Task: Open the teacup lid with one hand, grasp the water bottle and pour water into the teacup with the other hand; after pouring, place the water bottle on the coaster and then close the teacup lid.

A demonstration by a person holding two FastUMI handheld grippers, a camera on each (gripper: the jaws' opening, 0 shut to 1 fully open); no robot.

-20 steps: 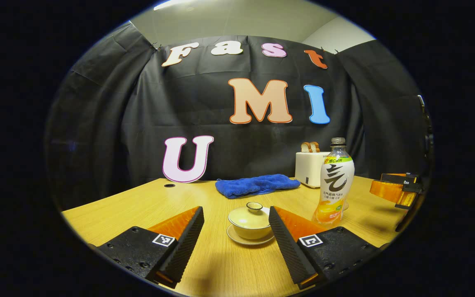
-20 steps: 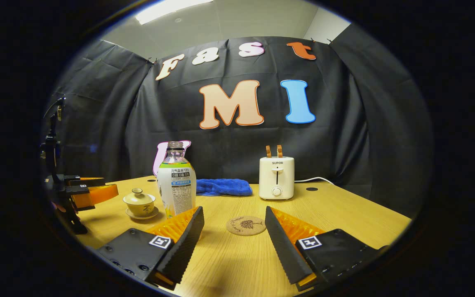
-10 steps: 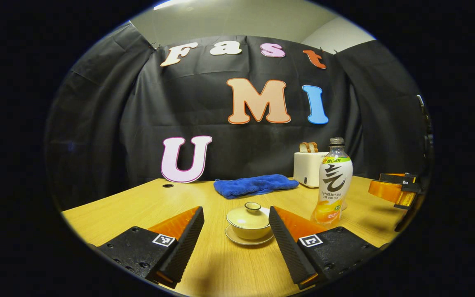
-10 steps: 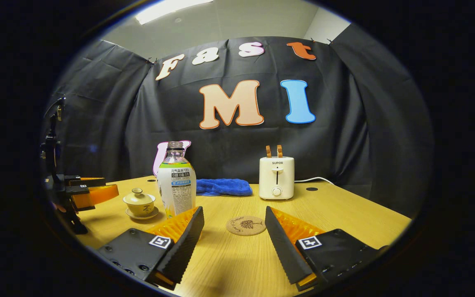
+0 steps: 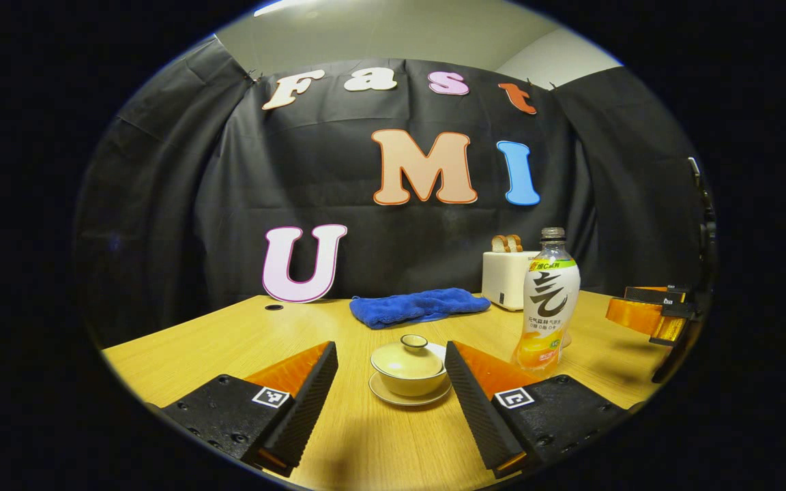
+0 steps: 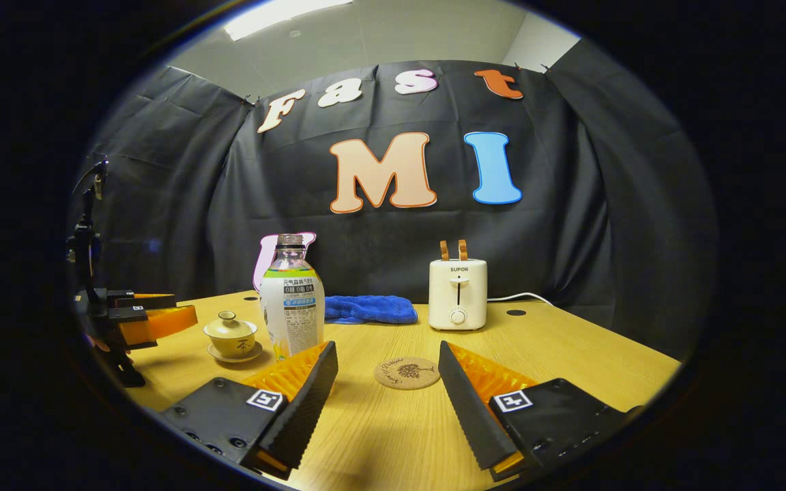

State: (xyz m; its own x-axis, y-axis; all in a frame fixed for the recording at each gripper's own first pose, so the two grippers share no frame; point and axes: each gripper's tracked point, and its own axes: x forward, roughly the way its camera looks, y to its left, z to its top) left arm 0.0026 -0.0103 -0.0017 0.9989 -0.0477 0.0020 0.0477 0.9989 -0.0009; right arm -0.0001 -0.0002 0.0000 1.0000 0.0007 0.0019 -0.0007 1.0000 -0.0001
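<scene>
Slowly, in the left gripper view, the scene has slid a little leftward over the last second: the teacup (image 5: 409, 372) on its saucer (image 5: 409, 397) now sits slightly nearer the middle of the gap between the fingers of the left gripper (image 5: 391, 392), whose jaws stand spread wide with nothing between them. The lid (image 5: 408, 356) is still seated on the cup, its small knob untouched. The water bottle (image 5: 547, 300) stands upright just beside the cup, with the blue cloth (image 5: 419, 306) and the toaster (image 5: 503, 278) behind on the bench (image 5: 202, 341). At the far edge the right gripper (image 5: 649, 315) waits above the bench. That small drift reads as lining up on the lid, so the opening step looks about to begin rather than under way

From the right gripper view almost nothing has changed: the right gripper (image 6: 386, 395) holds its place, jaws spread and empty, pointing at the coaster (image 6: 407, 373) on the bench. The water bottle (image 6: 291, 307) stands near, off its line, uncapped as far as I can tell. The teacup (image 6: 231, 336) stands well apart, with the left gripper (image 6: 140, 317) close by it. Nothing of the task is done yet
</scene>
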